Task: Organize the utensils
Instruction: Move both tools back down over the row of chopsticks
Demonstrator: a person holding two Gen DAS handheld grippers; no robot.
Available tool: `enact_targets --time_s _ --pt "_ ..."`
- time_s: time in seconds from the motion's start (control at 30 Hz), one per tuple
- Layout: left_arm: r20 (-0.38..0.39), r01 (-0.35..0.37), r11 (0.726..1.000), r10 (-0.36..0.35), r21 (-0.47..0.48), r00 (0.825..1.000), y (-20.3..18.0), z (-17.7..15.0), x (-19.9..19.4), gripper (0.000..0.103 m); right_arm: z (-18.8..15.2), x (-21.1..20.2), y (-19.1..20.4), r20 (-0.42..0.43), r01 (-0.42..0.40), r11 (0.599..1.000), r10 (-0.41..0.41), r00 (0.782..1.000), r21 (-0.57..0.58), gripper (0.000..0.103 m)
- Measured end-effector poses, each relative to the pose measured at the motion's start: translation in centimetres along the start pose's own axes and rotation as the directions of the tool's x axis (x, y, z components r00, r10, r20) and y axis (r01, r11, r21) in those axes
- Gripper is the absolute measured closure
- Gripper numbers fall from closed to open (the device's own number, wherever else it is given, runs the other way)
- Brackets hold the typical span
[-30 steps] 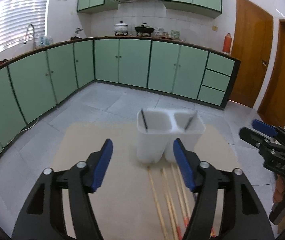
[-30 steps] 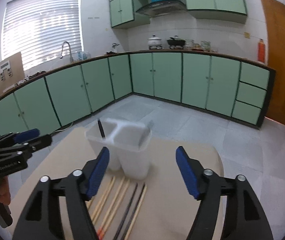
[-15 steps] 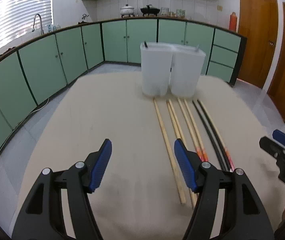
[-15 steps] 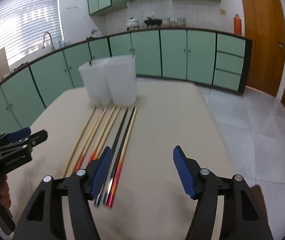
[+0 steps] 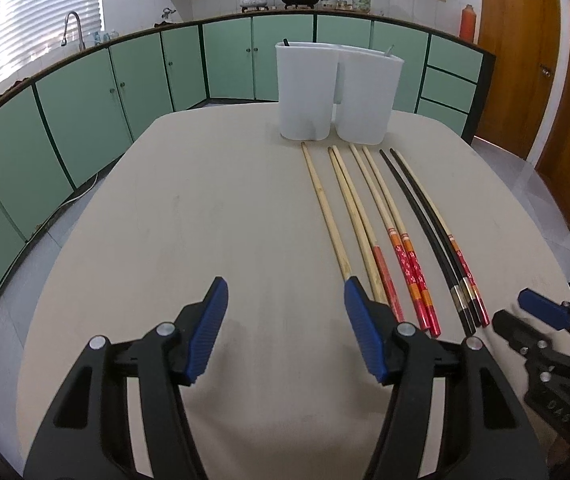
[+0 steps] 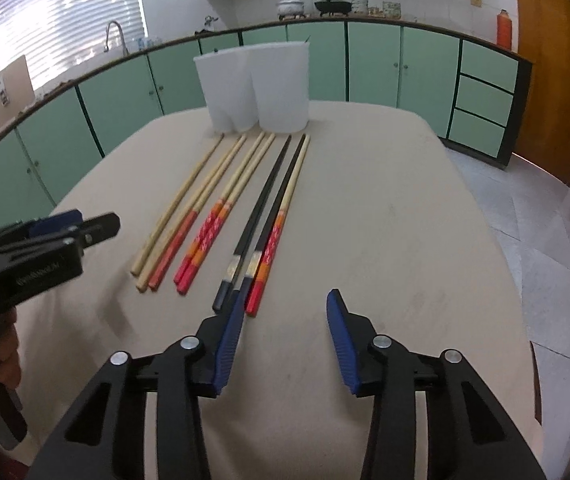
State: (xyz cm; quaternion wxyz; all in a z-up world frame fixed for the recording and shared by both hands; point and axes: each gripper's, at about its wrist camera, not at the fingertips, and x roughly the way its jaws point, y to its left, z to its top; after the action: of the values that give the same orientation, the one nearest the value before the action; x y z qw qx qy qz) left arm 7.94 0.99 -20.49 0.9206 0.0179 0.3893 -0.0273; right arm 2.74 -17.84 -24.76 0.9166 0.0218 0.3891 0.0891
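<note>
Several chopsticks lie side by side on the beige table [image 5: 205, 220]: plain bamboo ones [image 5: 327, 212], red-ended ones [image 5: 403, 252] and a black one [image 5: 421, 212]. They point toward a white two-compartment holder [image 5: 337, 96] at the far edge. My left gripper [image 5: 285, 284] hovers low over bare table left of the near ends, jaws closing slightly, nothing between them. Its right finger hides the end of the leftmost bamboo stick. My right gripper [image 6: 286, 294] is also closing on nothing, just right of the black chopstick [image 6: 261, 208] and the red-ended stick [image 6: 281, 216].
Dark utensil tips poke out of the holder [image 6: 261, 84]. The right gripper [image 5: 525, 312] and the left gripper [image 6: 97, 224] show at each other's frame edges, with a hand [image 6: 1, 360] on the left one. Green cabinets [image 5: 85, 120] and wooden doors [image 5: 525, 60] surround the table.
Both grippers have sunk toward the table and pulled back to the chopsticks' near ends. The holder now looks farther off. The right jaws have narrowed clearly, the left only a little.
</note>
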Motion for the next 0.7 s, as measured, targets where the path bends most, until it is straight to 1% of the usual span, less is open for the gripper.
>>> enact_targets --time_s 0.1,0.17,0.23,0.33,0.4,0.5,0.6,0.7 --pt "0.0 0.003 1.0 -0.003 0.005 1.0 -0.1 -0.1 -0.1 0.044 -0.3 0.7 0.2 -0.014 0.016 1.0 -0.016 1.0 -0.011 0.062" --pt "-0.004 0.007 1.0 -0.007 0.004 1.0 -0.2 -0.1 -0.1 0.044 -0.3 0.8 0.2 -0.003 0.032 0.999 -0.032 0.999 -0.015 0.063" --pt "-0.009 0.01 1.0 -0.01 0.0 1.0 -0.2 -0.2 0.0 0.044 -0.2 0.8 -0.3 -0.001 0.053 0.999 -0.053 0.999 -0.002 0.064" --pt "-0.014 0.019 1.0 -0.019 -0.007 1.0 -0.2 -0.2 0.1 0.044 0.0 0.7 -1.1 0.001 0.061 0.998 -0.061 0.998 0.015 0.066" --pt "-0.017 0.027 1.0 -0.028 -0.013 0.999 -0.3 -0.2 0.2 0.044 0.0 0.5 -1.4 0.003 0.054 0.998 -0.054 0.999 0.021 0.066" --pt "-0.018 0.042 0.999 -0.042 -0.017 0.999 -0.4 -0.3 0.2 0.044 0.0 0.5 -1.4 0.006 0.016 0.999 -0.016 1.0 0.038 0.066" --pt "-0.025 0.05 0.999 -0.05 -0.007 0.998 -0.7 -0.5 0.4 0.044 -0.1 0.8 -1.1 0.004 0.012 0.999 -0.012 1.0 0.032 0.066" --pt "-0.041 0.061 0.998 -0.061 -0.004 0.997 -0.8 -0.7 0.6 0.044 -0.1 0.9 -1.5 0.012 -0.005 0.998 0.005 1.0 0.055 0.067"
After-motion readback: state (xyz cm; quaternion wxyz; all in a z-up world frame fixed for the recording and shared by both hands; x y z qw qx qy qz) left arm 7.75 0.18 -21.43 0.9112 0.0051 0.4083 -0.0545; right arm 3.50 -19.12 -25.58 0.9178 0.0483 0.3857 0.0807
